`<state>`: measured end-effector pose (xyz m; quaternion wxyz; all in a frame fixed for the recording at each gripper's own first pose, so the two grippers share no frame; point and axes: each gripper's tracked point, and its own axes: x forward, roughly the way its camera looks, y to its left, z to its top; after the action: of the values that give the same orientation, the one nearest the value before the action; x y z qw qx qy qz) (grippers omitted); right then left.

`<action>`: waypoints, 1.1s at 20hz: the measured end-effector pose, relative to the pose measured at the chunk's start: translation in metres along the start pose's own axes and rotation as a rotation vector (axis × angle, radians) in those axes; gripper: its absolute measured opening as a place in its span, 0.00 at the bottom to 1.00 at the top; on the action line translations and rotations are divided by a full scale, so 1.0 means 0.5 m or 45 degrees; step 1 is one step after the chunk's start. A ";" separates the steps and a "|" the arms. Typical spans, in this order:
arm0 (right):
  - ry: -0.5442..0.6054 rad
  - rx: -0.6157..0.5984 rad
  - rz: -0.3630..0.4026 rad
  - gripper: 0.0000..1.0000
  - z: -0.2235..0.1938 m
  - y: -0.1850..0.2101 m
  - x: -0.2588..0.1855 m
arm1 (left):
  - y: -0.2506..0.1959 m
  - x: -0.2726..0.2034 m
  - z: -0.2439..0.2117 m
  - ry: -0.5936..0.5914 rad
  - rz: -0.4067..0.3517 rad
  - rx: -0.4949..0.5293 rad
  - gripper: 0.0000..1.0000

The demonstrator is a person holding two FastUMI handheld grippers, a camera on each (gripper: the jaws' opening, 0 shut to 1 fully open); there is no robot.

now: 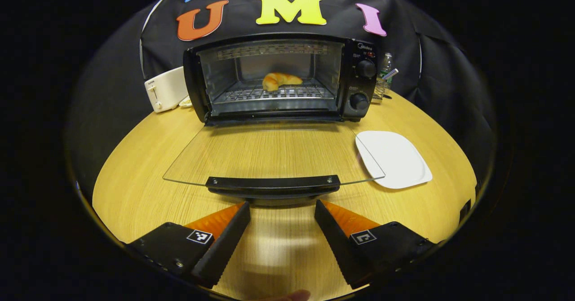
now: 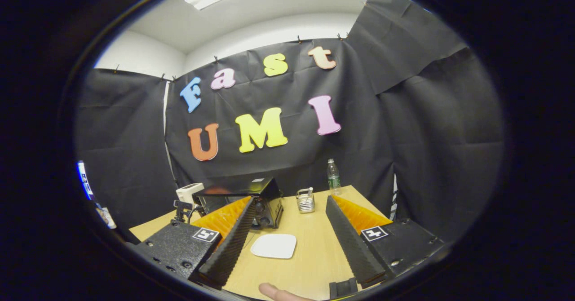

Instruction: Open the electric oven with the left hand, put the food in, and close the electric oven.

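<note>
My left gripper [image 1: 282,215] is spread wide, holding nothing, hovering low over the desk [image 1: 134,193]. The 2 fingers straddle the gap just short of the door handle [image 1: 273,183], not touching it. The handle lies dead ahead, its long axis crosswise to my approach, so the fingers line up square to it. The glass door [image 1: 269,152] is folded down flat toward me. Beyond it the electric oven [image 1: 280,78] stands open, with the food [image 1: 279,80], looks like a croissant, already on the rack [image 1: 274,93]. A white plate [image 1: 395,159] sits bare to the right. My right gripper [image 2: 287,229] is also spread and idle, tilted up, well back. The left is clearly nearer, so I judge closing is what's left: get under the handle and lift.
</note>
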<state>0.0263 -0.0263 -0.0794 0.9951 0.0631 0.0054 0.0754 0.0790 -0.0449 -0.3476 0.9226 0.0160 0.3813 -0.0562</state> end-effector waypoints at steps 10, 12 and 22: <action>-0.011 -0.037 0.002 0.96 0.001 0.010 -0.008 | -0.001 -0.015 0.018 -0.006 -0.010 -0.009 0.96; -0.013 -0.032 0.014 0.96 0.002 0.020 -0.009 | -0.003 -0.019 0.023 -0.010 -0.013 -0.014 0.96; -0.006 -0.041 0.015 0.96 -0.003 0.023 -0.005 | 0.004 -0.018 0.044 -0.041 -0.007 -0.018 0.96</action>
<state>0.0220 -0.0153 -0.0793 0.9956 0.0472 0.0015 0.0812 0.0884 -0.0436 -0.3257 0.9286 0.0075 0.3668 -0.0562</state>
